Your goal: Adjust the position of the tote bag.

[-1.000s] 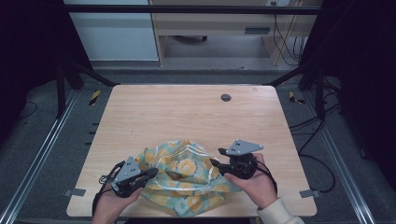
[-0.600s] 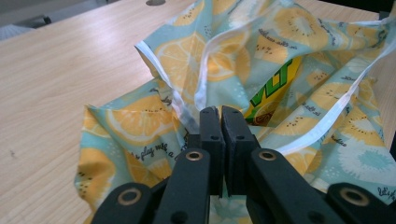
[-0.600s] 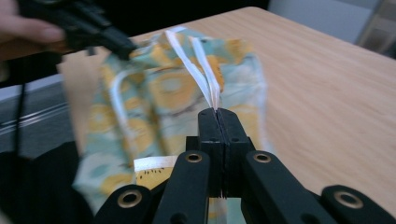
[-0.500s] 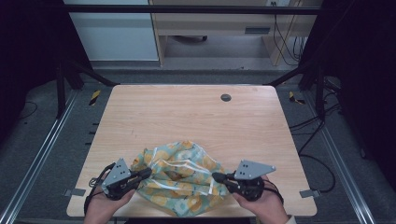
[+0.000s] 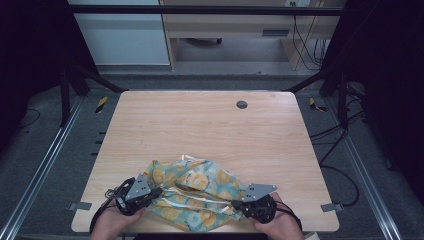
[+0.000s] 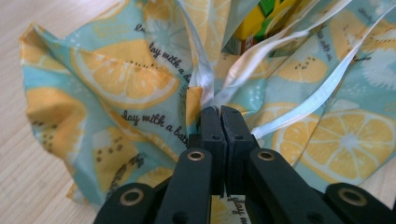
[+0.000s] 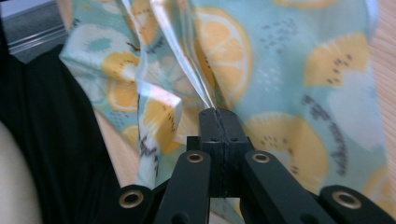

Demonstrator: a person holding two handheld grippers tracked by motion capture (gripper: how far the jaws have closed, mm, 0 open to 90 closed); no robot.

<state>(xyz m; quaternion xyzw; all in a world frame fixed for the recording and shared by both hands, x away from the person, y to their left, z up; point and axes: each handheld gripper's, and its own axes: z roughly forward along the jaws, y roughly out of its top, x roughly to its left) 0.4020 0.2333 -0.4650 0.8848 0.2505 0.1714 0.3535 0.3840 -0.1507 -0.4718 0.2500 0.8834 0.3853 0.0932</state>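
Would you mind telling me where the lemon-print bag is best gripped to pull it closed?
Probably by the white drawstrings, one from each side. They run out of the bag toward its left and right edges, thin and flat enough for closed jaws. The left gripper and right gripper are each shut on one there.

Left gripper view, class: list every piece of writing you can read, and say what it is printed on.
"play with a ba...", cut off by a fold: black script on the lemon-print cloth bag.
"lay with a bat...": printed again lower on the same fabric.
Yellow box inside the bag: print too blurred to read.
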